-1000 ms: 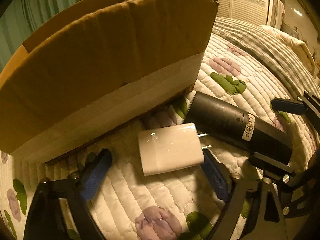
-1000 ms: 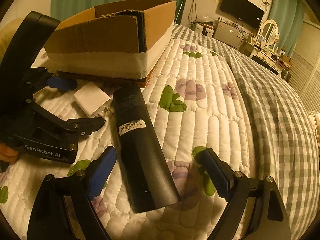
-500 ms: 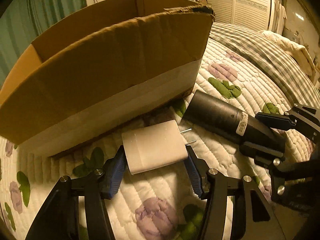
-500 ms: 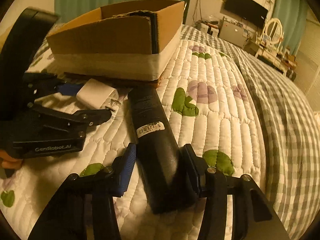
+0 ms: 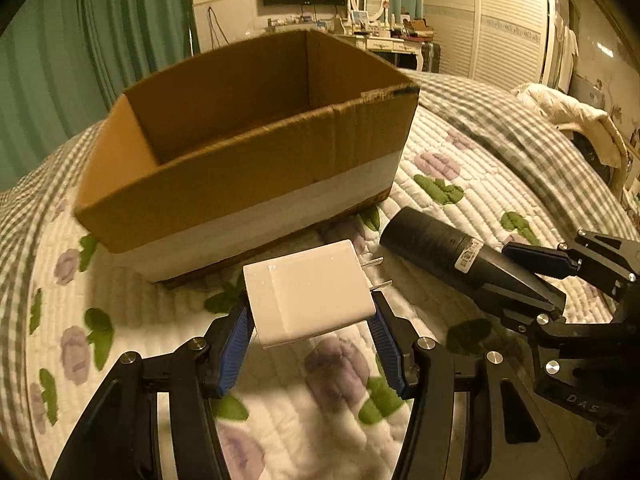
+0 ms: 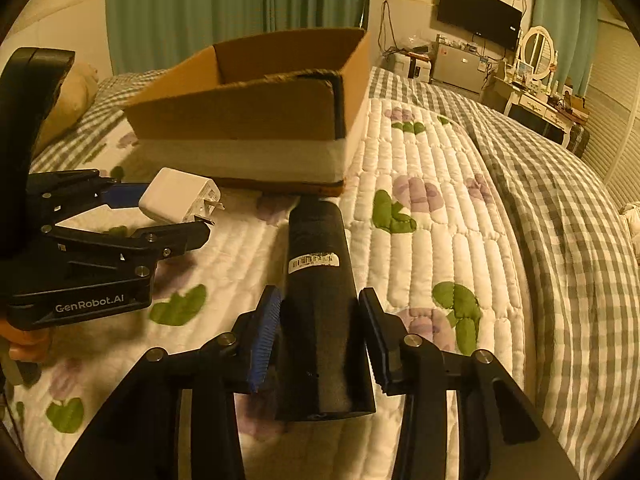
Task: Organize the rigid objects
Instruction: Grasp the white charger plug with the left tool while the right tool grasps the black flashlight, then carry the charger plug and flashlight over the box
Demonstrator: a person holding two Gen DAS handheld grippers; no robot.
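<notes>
- Left gripper (image 5: 310, 344): we see its blue pads clamped on the two flanks of the white charger (image 5: 308, 292), which sits clear of the quilt (image 5: 472, 208), just near of the cardboard box (image 5: 240, 168).
- Right gripper (image 6: 320, 336): its jaws have just been closing and now press on the sides of the black cylinder (image 6: 320, 280), gripped toward its near end, which looks lifted off the quilt.
- Cardboard box: it stands open-topped on the quilt, far of both objects; we can see no contents from here.
- Step in hand, as we judge it: carrying both objects up and over the near wall of the box. We would raise each one well above the rim before moving it far, keep the two grippers apart so they do not collide, and let go only low inside.
- Charger orientation: its two metal prongs (image 5: 376, 272) point right, toward the cylinder, so its long axis runs left to right across the jaws.
- Cylinder orientation: its long axis runs near to far, the far end aimed at the right corner of the box; a barcode label (image 6: 314, 259) faces up.
</notes>
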